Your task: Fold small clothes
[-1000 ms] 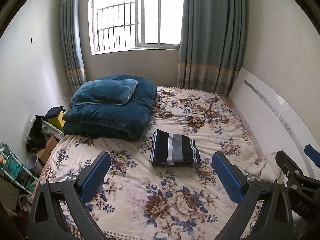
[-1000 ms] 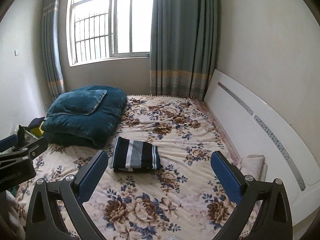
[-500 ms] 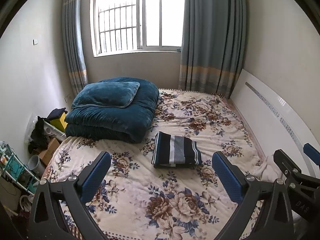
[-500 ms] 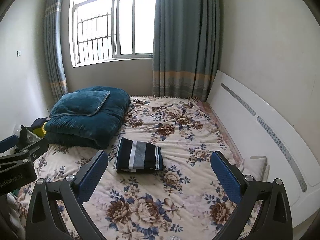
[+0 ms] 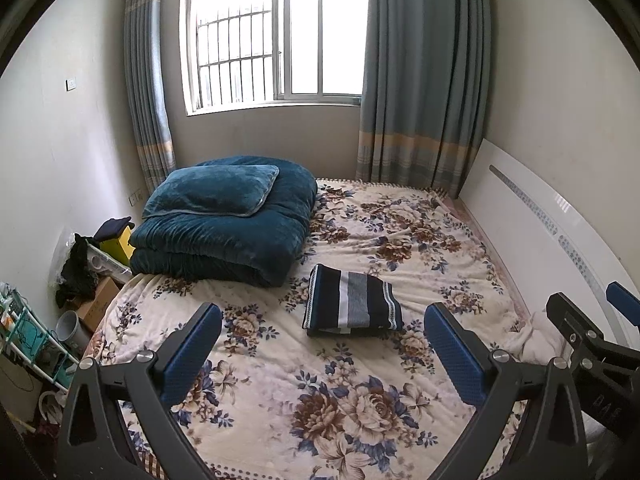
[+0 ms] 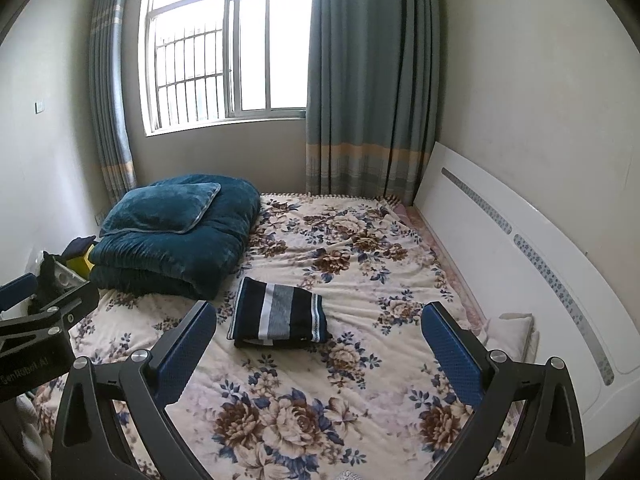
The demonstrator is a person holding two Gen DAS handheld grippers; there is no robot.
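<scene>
Both the left gripper (image 5: pixel 322 346) and right gripper (image 6: pixel 319 344) hung wide open and empty above the bed (image 5: pixel 360 400), with the folded striped garment (image 5: pixel 351 307) lying flat mid-bed, near the blue quilt (image 5: pixel 224 236).

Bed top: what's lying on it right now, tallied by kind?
Folded striped garment: 1
Folded teal quilt: 1
Teal pillow on the quilt: 1
Crumpled white cloth by the headboard: 1
Total: 4
</scene>
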